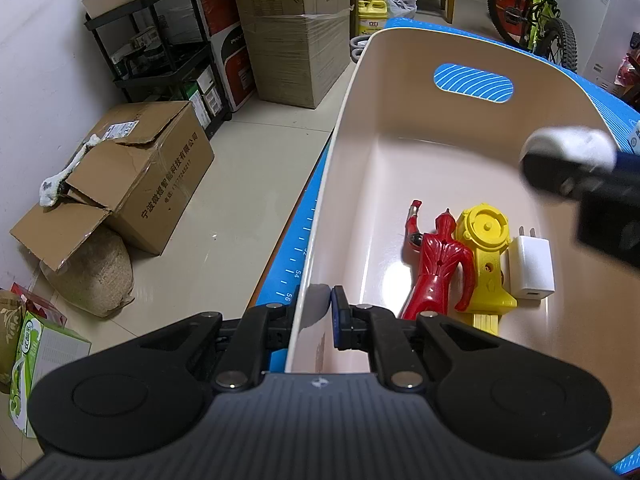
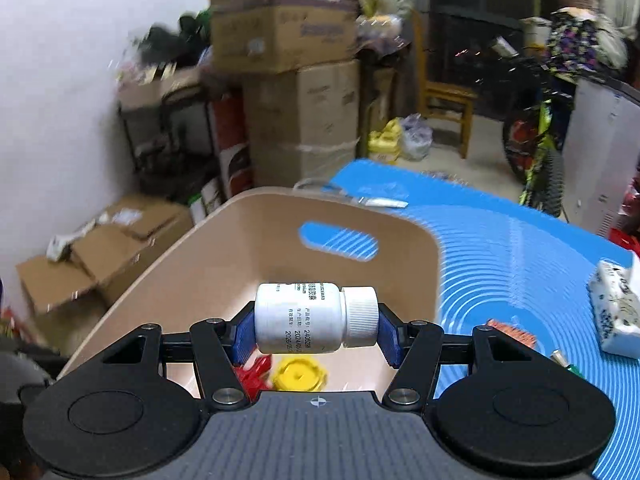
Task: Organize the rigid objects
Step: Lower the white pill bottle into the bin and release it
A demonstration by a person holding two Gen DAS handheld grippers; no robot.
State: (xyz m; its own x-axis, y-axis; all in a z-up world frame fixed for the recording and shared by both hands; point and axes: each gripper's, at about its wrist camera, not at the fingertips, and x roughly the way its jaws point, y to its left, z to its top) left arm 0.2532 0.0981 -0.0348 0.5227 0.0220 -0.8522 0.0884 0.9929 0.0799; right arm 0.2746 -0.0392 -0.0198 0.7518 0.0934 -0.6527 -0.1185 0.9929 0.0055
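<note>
- We count three items already in the bin (image 1: 400, 92): red figure (image 1: 438, 264), yellow toy (image 1: 486, 256), white charger (image 1: 530, 268), lower centre of the left view.
- We see several items left on the blue mat (image 2: 520, 232), at right.
- Our left gripper (image 1: 320, 312) clamps the bin's near wall.
- Our right gripper (image 2: 316, 326) grips the white bottle (image 2: 304, 318) above the bin, centre frame, long axis horizontal, cap pointing right.

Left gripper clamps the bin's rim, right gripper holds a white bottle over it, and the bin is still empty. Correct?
Not quite: the bin is not empty. The left wrist view shows a red figure, yellow toy and white charger inside. The rest stands.
</note>
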